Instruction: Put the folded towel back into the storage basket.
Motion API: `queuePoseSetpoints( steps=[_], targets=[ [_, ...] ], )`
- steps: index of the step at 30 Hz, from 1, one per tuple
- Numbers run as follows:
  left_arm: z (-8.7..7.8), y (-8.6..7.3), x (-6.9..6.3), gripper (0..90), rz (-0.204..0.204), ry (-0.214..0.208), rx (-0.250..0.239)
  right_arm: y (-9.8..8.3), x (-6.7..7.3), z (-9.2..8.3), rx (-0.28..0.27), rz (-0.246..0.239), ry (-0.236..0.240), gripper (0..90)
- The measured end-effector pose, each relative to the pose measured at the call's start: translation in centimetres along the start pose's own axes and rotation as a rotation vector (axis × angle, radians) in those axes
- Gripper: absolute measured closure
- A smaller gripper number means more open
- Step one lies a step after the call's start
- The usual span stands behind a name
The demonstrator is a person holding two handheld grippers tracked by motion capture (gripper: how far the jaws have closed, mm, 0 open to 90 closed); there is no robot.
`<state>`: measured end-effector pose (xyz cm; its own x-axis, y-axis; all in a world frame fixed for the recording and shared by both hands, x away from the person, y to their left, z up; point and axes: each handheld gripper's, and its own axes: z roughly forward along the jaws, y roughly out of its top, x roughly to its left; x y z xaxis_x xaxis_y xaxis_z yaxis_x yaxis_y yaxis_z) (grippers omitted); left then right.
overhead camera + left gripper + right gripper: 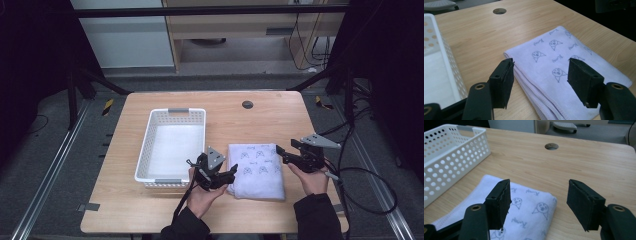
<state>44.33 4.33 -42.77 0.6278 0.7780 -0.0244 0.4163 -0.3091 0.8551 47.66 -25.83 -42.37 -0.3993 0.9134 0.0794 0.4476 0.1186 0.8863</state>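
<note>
At the bottom of the high view, two hands each hold a tool over the near part of the tabletop (270, 107). The left tool (233, 170) sits with jaws spread at the left edge of the folded white cloth (257, 170), lower centre of the frame. The right tool (280, 151), jaws also apart and gripping nothing, is at the cloth's upper right corner. The white perforated basket (145, 145) lies left of centre, just beside the cloth. Farther back, a round hole (247, 104) marks the tabletop.

Matt pale wood-grain table (280, 115), perforated white plastic basket (145, 145), soft printed cloth towel (257, 172)
</note>
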Motion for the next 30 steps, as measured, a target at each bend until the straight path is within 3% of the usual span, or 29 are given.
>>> queuePoseSetpoints(
  steps=[8,12,30],
  targets=[
    [1.1,-1.1,-0.8,36.1,0.000,-0.008,0.031,-1.1,-0.9,0.8,0.044,0.016,-0.017,35.6],
    [1.7,-1.7,-0.9,36.2,-0.003,-0.014,0.055,-1.5,-0.9,1.4,0.067,-0.007,-0.028,36.3],
    [3.3,-4.1,-1.4,36.5,0.000,-0.008,0.123,-2.8,-1.0,2.9,0.123,0.003,-0.011,36.4]
  ],
)
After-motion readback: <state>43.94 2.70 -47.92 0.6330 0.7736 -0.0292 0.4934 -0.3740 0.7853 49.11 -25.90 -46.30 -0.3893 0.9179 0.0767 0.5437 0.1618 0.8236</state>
